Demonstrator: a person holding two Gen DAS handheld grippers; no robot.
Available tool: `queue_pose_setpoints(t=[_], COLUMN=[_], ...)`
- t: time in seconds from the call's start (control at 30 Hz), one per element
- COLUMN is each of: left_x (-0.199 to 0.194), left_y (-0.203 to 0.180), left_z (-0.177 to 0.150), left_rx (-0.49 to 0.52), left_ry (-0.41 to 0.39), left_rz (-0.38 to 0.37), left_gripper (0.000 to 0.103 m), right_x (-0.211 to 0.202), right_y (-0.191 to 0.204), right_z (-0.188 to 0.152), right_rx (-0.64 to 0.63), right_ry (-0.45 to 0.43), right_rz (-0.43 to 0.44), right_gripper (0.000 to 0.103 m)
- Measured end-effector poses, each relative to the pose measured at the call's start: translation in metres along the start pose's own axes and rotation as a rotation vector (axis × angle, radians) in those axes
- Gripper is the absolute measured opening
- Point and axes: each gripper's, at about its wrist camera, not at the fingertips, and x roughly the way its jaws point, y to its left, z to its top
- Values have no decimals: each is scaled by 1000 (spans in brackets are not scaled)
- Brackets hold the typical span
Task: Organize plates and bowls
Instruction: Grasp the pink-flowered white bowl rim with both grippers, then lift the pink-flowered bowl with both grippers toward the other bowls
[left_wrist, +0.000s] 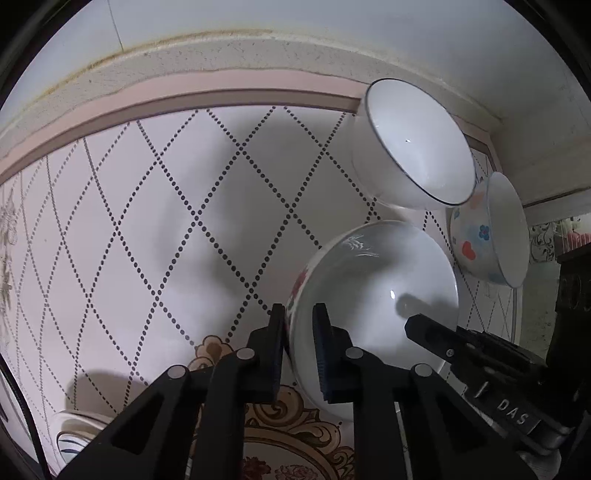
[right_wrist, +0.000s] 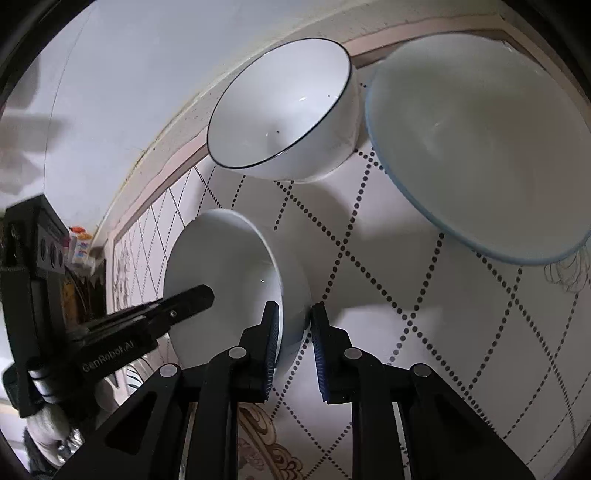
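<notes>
Left gripper (left_wrist: 299, 325) is pinching the near bowl's (left_wrist: 373, 280) rim. Right gripper (right_wrist: 293, 321) is clamping the opposite rim, the tablecloth (left_wrist: 147, 221) lying beneath.

Beside the flowered bowl (left_wrist: 373, 295), bare tablecloth (left_wrist: 166, 221) is lying open; the dark-rimmed bowl (left_wrist: 413, 144) and heart-patterned bowl (left_wrist: 487, 236) are crowding behind it.

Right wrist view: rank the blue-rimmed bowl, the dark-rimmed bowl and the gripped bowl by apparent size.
1. blue-rimmed bowl, clearly largest.
2. dark-rimmed bowl and gripped bowl: similar; fisheye nearness leaves their order unsure.
</notes>
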Motion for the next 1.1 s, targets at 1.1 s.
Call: queue_pose_setpoints(t=[1.1], left_x=[-6], left_y=[-56], left_z=[-158], left_rx=[194], left_ry=[89], left_rz=[18], left_gripper=[13], right_x=[-58], right_y=[-40], right_z=[-177], right_rx=[46], right_ry=[80], right_rz=[-47], right_gripper=[19])
